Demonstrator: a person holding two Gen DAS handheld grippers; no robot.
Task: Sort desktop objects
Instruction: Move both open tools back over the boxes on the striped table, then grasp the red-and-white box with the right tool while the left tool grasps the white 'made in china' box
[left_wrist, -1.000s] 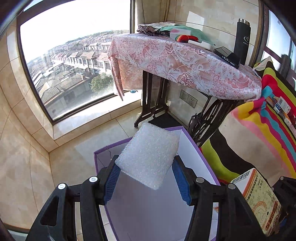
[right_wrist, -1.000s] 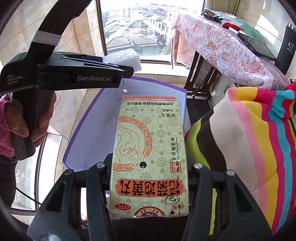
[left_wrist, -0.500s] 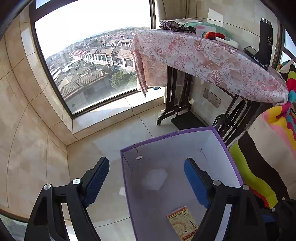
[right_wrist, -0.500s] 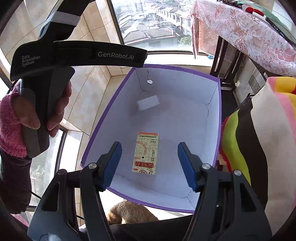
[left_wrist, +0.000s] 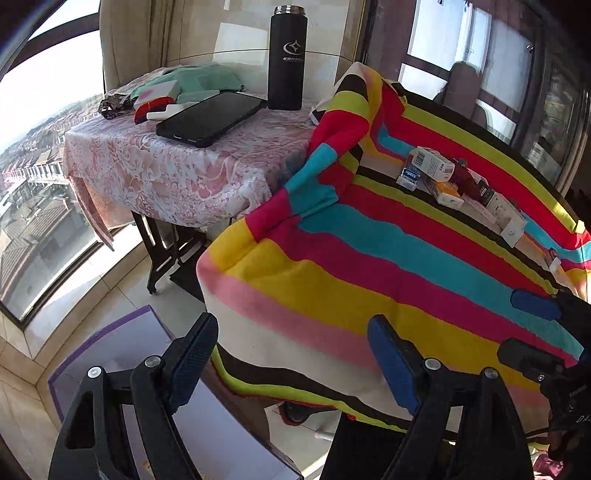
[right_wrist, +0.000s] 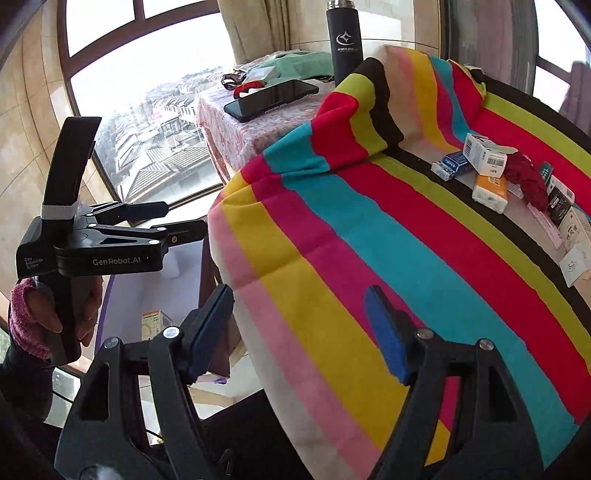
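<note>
My left gripper (left_wrist: 291, 332) is open and empty, hovering at the near edge of the striped blanket (left_wrist: 369, 258) that covers the desk. My right gripper (right_wrist: 297, 299) hangs over the same blanket, its jaws opening with nothing between them. Several small boxes lie at the far right of the blanket: a white box (right_wrist: 484, 153), a blue box (right_wrist: 452, 164), an orange pack (right_wrist: 491, 188) and a red cloth (right_wrist: 526, 177). Down on the floor at the left stands the purple-rimmed box (left_wrist: 99, 332), with a medicine box (right_wrist: 157, 323) inside.
A side table with a pink floral cloth (left_wrist: 166, 173) stands behind, carrying a black phone (left_wrist: 210, 118), a black flask (left_wrist: 286, 59) and folded cloths. A large window (left_wrist: 29, 184) fills the left. A hand in a pink sleeve (right_wrist: 22, 317) holds the left gripper.
The left gripper let go of the white foam and the right let go of the medicine box; both dropped into the purple box. Both grippers then swung up and right over the striped desk.
</note>
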